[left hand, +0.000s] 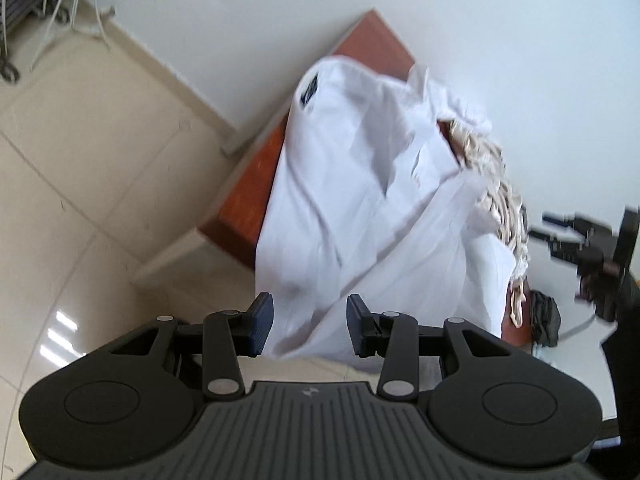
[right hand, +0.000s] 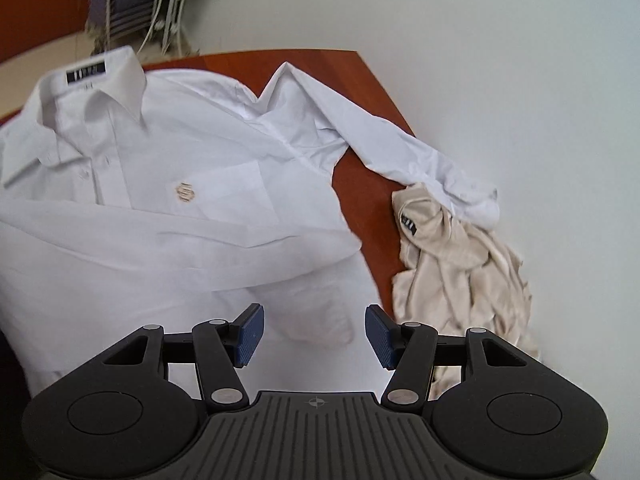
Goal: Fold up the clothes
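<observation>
Shirt: white shirt [right hand: 168,184] lies on the table [right hand: 360,184], one sleeve across its chest, other sleeve beside the beige garment [right hand: 460,264] | your left gripper [left hand: 308,326] and right gripper [right hand: 314,334]: fingers apart, empty | left: second sleeve, body fold, beige garment.

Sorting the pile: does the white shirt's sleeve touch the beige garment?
Touching. The right wrist view shows the white shirt's sleeve cuff lying on the beige garment.

wooden table [right hand: 362,184] – reddish-brown | tiled floor [left hand: 80,168] – beige, glossy | white cables [left hand: 60,12] – far corner
</observation>
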`<state>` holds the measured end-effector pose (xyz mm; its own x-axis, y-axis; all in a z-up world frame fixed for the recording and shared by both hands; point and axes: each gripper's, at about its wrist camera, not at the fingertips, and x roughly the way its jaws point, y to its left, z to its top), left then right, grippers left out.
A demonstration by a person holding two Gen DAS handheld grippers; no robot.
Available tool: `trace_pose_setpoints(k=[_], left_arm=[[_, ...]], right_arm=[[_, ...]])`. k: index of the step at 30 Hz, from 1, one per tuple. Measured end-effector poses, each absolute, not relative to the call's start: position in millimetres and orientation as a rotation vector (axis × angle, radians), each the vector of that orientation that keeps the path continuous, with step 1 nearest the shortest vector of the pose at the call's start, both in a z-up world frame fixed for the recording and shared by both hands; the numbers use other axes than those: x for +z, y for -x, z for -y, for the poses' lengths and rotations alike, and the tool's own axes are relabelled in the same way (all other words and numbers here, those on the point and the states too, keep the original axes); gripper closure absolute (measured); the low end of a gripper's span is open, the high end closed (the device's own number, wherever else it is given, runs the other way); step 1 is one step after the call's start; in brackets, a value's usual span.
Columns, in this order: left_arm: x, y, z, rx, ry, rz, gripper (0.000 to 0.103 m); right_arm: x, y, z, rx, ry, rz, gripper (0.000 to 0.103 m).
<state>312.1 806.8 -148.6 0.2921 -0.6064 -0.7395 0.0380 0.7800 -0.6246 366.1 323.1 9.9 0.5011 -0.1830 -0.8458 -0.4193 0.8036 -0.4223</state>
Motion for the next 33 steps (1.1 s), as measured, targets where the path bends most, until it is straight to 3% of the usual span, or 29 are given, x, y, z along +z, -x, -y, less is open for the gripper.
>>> trace_pose_setpoints(k=[10, 22, 33], left_arm=[[-100, -335, -760, -0.431, 0.495, -1.040, 0.057], [-91, -406, -636, -0.296, 0.544, -0.964, 0.057], [-123, -482, -543, -0.182, 0.580, -0.947, 0.057]], right_arm=[[42, -359, -265, 0.067, 0.365, -0.960, 0.045], [72, -458, -145, 0.132, 0.298, -0.862, 0.045], [11, -583, -53, 0.199, 0.255, -0.875, 0.045]])
